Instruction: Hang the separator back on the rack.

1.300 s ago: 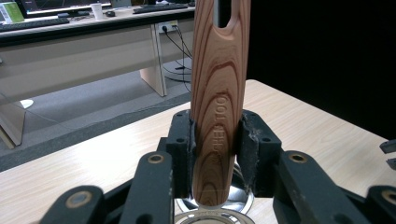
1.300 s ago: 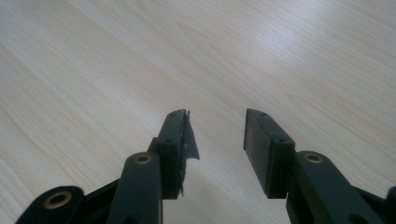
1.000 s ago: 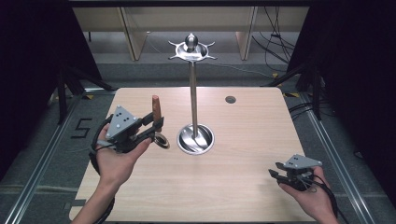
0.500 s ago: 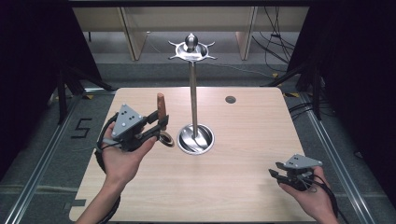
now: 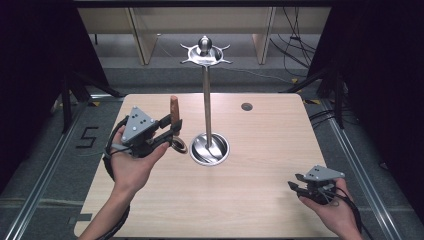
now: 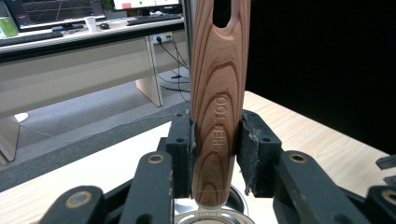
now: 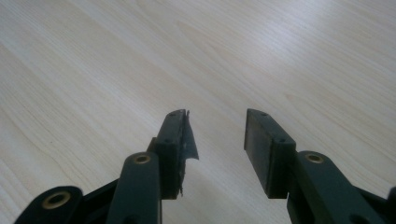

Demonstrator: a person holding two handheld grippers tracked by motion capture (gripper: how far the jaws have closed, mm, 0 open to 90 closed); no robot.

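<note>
right gripper (image 5: 300,186) sits lower right of the high view, low over the bare table (image 5: 260,210), held in the person's right hand (image 5: 332,212). in the right gripper view its jaws stand apart with nothing between them, just light wood grain below; a bit of pad lining is peeling off the left pad (image 7: 189,140)

left gripper (image 5: 172,131) is at left-centre of the high view, in the person's left hand (image 5: 132,167), grey three-cornered plate (image 5: 136,123) on top. it's clamped on the wooden handle (image 5: 174,108) of a utensil, handle upright, tip pointing up. in the left gripper view both pads press the handle (image 6: 217,107) from either side, low on its length; embossed lettering runs along it and a hang slot (image 6: 223,11) is cut near the top edge of the frame. the metal end (image 5: 177,145) of the utensil hangs just under the jaws

just right of that, centre frame: stand with round metal base (image 5: 210,149), thin pole (image 5: 206,100), hook ring and ball knob (image 5: 205,47) at upper centre

far edge of table: small dark round hole (image 5: 246,106), upper right of the base
</note>
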